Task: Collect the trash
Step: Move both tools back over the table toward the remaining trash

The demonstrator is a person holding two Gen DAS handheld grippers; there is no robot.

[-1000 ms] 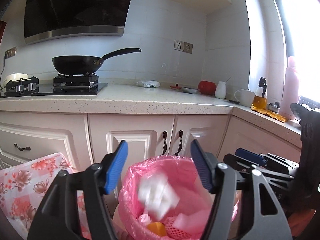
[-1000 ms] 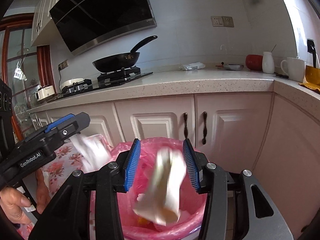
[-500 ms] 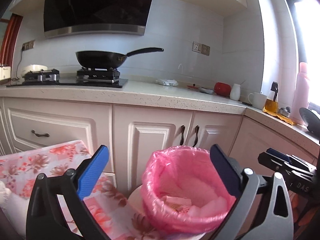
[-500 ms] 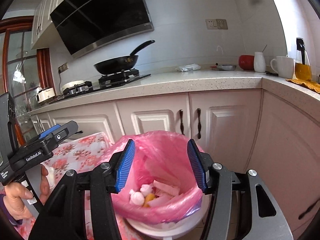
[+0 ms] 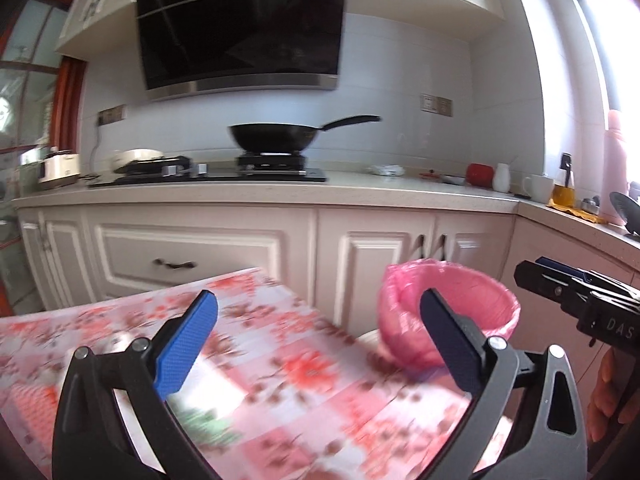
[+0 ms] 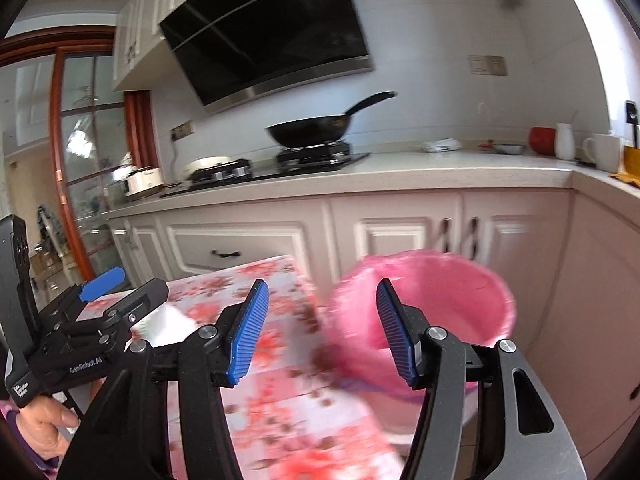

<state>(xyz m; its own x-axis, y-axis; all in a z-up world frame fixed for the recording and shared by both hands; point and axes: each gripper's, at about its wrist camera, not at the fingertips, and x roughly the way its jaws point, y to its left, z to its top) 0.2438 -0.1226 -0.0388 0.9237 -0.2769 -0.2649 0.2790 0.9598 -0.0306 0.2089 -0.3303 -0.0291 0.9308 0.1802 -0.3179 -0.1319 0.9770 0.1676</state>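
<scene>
The pink-bagged trash bin (image 5: 452,308) (image 6: 440,304) stands on the floor before the cabinets, beside a table with a floral cloth (image 5: 288,344) (image 6: 276,344). My left gripper (image 5: 316,300) hovers over the cloth, left of the bin, open wide and empty. A blurred white and green thing (image 5: 200,412) lies on the cloth below it. My right gripper (image 6: 322,286) sits over the table's corner next to the bin, its jaws opening with nothing between them. Each gripper shows in the other's view: the right one (image 5: 532,272), the left one (image 6: 132,284).
A stone counter (image 5: 400,192) runs behind, with a black wok (image 5: 276,136) on a gas hob and mugs (image 6: 604,152) near the corner. Cabinet doors (image 6: 400,236) stand close behind the bin. A hand (image 6: 44,420) holds the left gripper.
White scraps fell from both grippers into the bin. Both grippers then swung left, away from above the bin and over the floral table. The left jaws spread wider.
</scene>
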